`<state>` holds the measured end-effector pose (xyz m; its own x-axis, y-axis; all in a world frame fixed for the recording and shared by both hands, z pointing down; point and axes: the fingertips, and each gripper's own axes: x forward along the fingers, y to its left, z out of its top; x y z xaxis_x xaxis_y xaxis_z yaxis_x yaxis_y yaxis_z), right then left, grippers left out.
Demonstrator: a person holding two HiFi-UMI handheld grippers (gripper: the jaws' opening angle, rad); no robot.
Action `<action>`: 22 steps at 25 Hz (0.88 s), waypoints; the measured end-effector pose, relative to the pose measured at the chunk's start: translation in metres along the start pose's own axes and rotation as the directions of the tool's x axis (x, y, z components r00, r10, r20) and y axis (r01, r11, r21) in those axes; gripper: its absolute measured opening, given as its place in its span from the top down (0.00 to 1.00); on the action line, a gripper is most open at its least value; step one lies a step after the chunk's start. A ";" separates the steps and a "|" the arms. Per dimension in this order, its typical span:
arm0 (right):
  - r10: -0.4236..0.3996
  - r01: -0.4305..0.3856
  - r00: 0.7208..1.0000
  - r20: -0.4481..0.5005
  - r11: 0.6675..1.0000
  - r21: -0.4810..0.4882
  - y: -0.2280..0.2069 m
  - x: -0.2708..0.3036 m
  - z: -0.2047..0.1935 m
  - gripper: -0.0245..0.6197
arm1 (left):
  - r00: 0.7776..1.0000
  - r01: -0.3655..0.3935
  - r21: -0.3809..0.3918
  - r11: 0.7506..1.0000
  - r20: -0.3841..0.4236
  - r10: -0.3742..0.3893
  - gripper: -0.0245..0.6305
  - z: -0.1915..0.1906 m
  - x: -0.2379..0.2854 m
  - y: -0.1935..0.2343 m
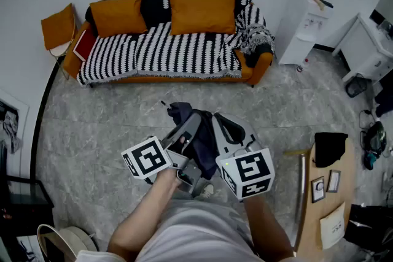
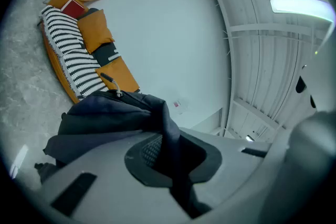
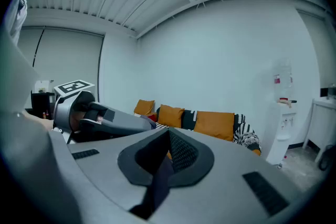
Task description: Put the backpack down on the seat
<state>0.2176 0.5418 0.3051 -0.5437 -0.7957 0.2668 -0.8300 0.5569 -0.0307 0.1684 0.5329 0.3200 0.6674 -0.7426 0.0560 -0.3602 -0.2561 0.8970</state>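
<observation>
A dark navy backpack (image 1: 198, 132) hangs in the air over the marble floor, in front of the sofa. My left gripper (image 1: 184, 147) is shut on a fold of its fabric (image 2: 105, 118), which bunches out from between the jaws. My right gripper (image 1: 230, 138) is shut on a dark strap (image 3: 160, 181) of the same backpack. The two grippers are close together, side by side. The orange sofa (image 1: 166, 52), its seat covered by a black-and-white striped throw and backed by orange cushions, stands against the far wall (image 2: 79, 68) (image 3: 210, 126).
At the sofa's left end are an orange cushion (image 1: 59, 26) and a red book (image 1: 84, 45). A white water dispenser (image 1: 307, 27) stands to the sofa's right. A wooden table (image 1: 328, 224) with small items is at my right. Grey marble floor (image 1: 110, 126) lies between me and the sofa.
</observation>
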 end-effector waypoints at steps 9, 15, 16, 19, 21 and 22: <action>0.003 -0.003 1.000 0.017 1.000 0.011 -0.010 -0.003 0.001 0.96 | 1.000 -0.005 0.001 1.000 0.009 0.005 0.94 0.000 0.005 -0.002; -0.001 0.001 1.000 0.009 1.000 0.024 -0.017 0.010 0.000 0.96 | 1.000 -0.007 -0.015 1.000 0.010 0.007 0.94 0.011 0.015 0.006; -0.001 0.001 1.000 0.003 1.000 0.023 -0.019 0.013 -0.001 0.96 | 1.000 -0.009 -0.020 1.000 0.009 0.009 0.94 0.013 0.018 0.008; -0.002 0.002 1.000 -0.013 1.000 0.021 -0.023 0.026 -0.003 0.96 | 1.000 -0.005 -0.034 0.999 0.005 0.005 0.94 0.021 0.028 0.016; -0.006 0.006 1.000 -0.022 1.000 0.026 -0.030 0.039 -0.004 0.96 | 1.000 -0.001 -0.044 0.999 -0.003 0.001 0.94 0.027 0.038 0.021; -0.007 0.007 1.000 -0.026 0.999 0.031 -0.033 0.046 -0.004 0.96 | 1.000 0.000 -0.051 0.999 -0.007 -0.001 0.94 0.032 0.044 0.025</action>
<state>0.2209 0.4876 0.3220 -0.5348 -0.7930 0.2919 -0.8375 0.5434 -0.0584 0.1681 0.4745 0.3309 0.6721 -0.7382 0.0585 -0.3264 -0.2245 0.9182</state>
